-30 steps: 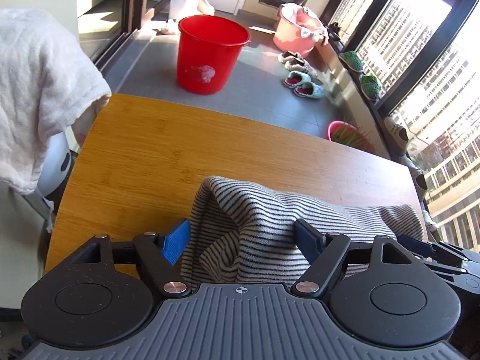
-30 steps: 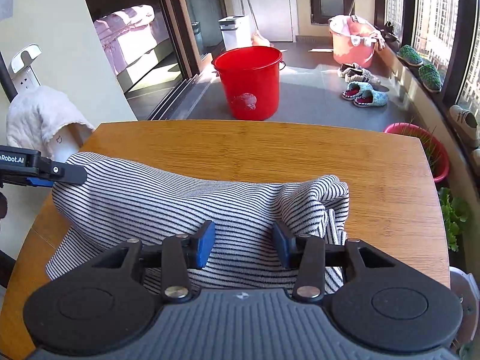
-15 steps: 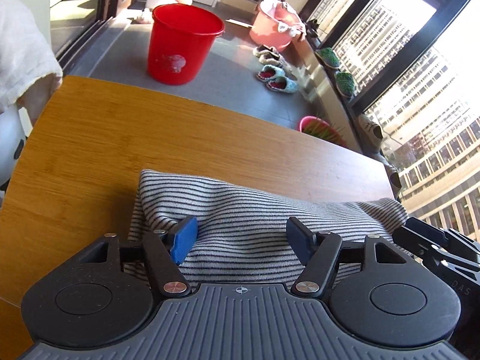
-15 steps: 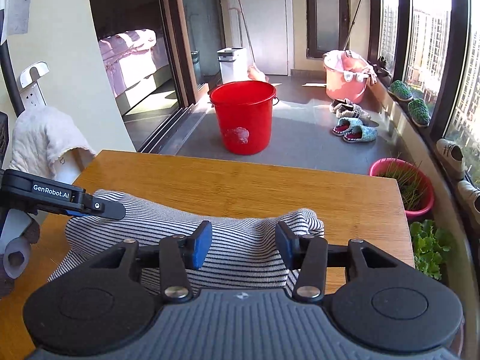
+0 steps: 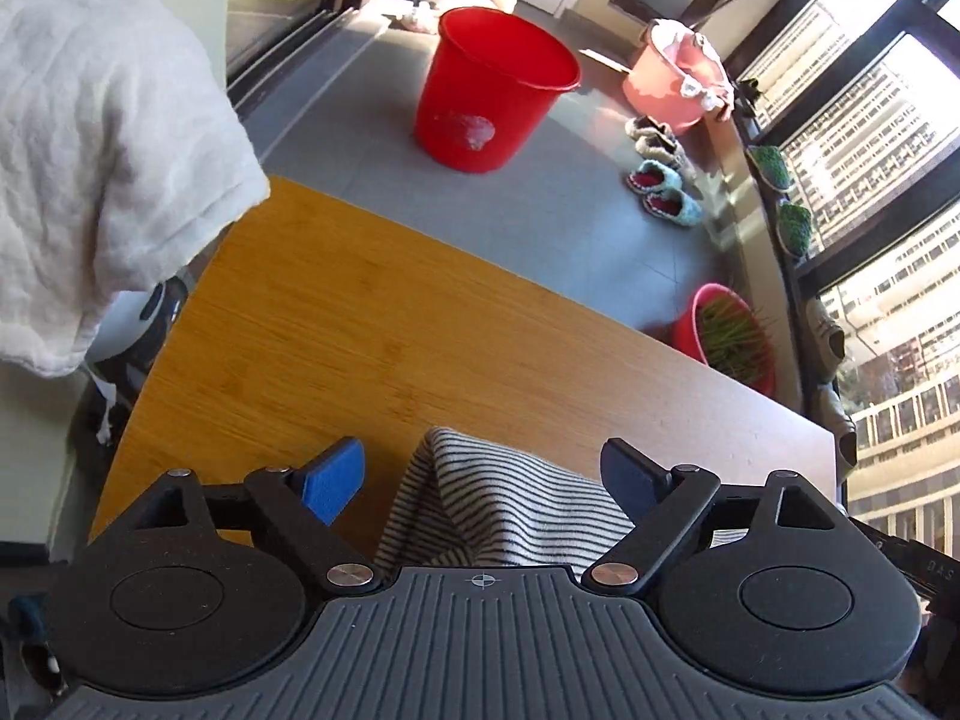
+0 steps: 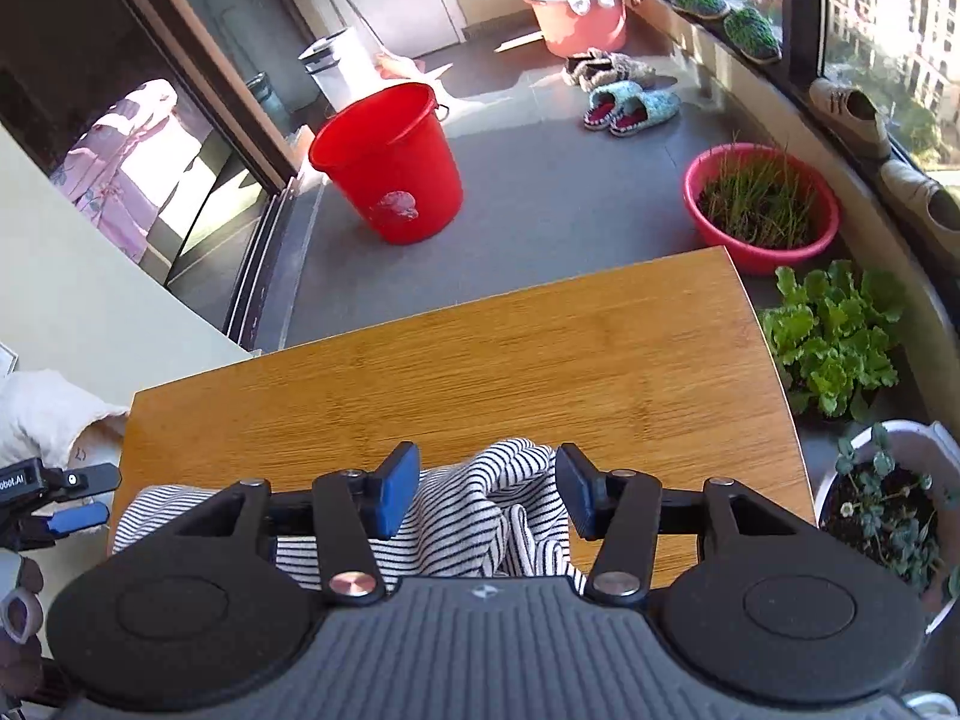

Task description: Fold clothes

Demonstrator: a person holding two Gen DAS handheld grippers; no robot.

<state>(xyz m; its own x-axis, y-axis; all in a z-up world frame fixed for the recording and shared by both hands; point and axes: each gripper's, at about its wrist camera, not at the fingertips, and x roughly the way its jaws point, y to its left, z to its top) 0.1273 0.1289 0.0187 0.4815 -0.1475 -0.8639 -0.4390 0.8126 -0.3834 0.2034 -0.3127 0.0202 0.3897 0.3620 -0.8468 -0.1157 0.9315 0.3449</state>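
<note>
A black-and-white striped garment (image 5: 498, 504) lies bunched at the near edge of the wooden table (image 5: 372, 336). It also shows in the right wrist view (image 6: 480, 510). My left gripper (image 5: 483, 480) is open above it, its blue pads wide apart and clear of the cloth. My right gripper (image 6: 486, 489) is open too, with the garment's rumpled right end between and below its pads. The left gripper's tip (image 6: 78, 498) shows at the left edge of the right wrist view.
A white towel (image 5: 102, 138) hangs at the table's left. On the floor beyond stand a red bucket (image 5: 486, 90), a pink tub (image 5: 672, 78), slippers (image 5: 660, 192) and a pink planter with grass (image 6: 759, 204). Potted greens (image 6: 834, 336) sit right of the table.
Both grippers have pulled back and up toward the near edge and tilted down; less of the garment shows. The left gripper's jaws have spread wider.
</note>
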